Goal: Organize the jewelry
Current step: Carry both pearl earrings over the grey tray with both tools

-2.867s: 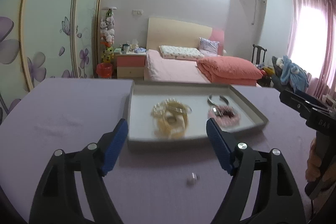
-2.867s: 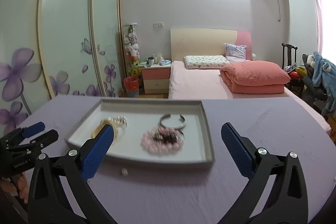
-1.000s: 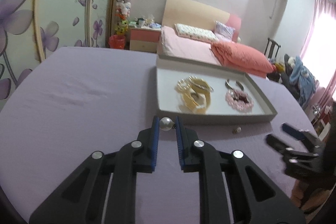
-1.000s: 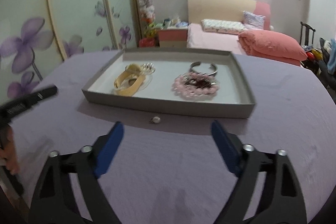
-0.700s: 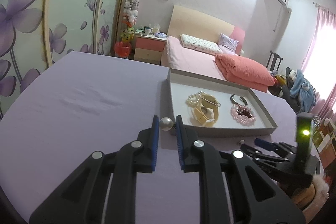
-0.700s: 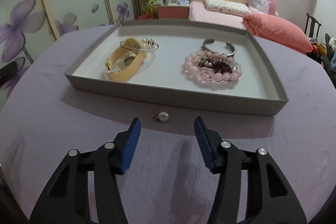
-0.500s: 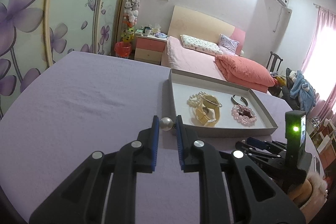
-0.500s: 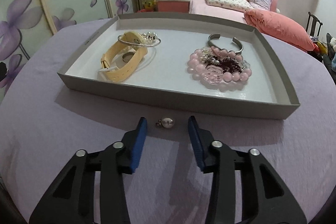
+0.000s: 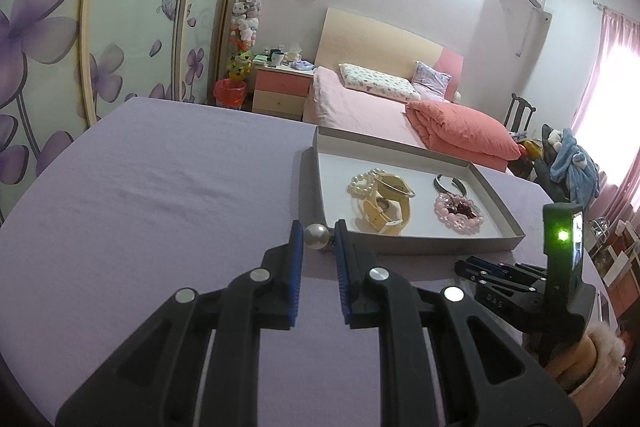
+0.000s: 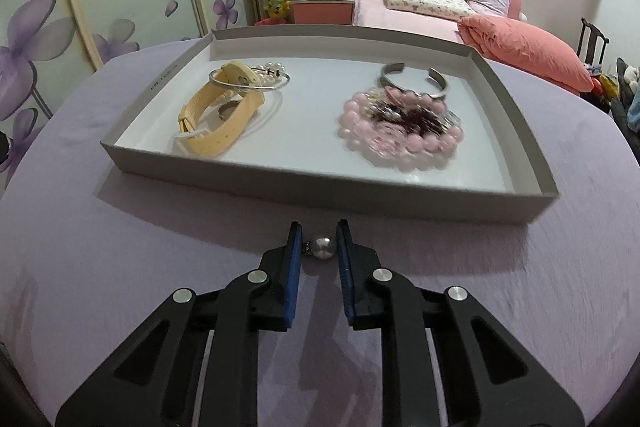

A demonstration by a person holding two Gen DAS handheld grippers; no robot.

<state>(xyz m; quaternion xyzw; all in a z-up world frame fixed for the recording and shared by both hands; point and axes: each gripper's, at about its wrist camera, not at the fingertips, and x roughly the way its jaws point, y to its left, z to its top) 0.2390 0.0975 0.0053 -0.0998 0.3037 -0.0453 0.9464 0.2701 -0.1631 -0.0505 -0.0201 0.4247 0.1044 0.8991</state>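
Note:
My left gripper [image 9: 318, 237] is shut on a small pearl [image 9: 317, 236], held above the purple tabletop just left of the grey tray [image 9: 440, 247]. A second pearl with a small metal clasp [image 10: 322, 247] lies on the table in front of the tray's front wall [image 10: 320, 195]. My right gripper [image 10: 319, 241] straddles this pearl and its jaws are closing, the blue pads a hair from each side. The tray holds a yellow watch [image 10: 216, 119], a pearl bracelet [image 10: 268, 73], a silver cuff [image 10: 414, 75] and pink bead bracelets [image 10: 400, 131].
The purple table [image 9: 160, 207] stretches wide to the left of the tray. The right gripper's body with a green light [image 9: 562, 237] and a hand in a fluffy sleeve [image 9: 600, 347] are at the right. A bed and a nightstand stand behind.
The right gripper came down and forward to the pearl on the table, and its jaws narrowed from wide apart to just around it. The left gripper kept still with its pearl.

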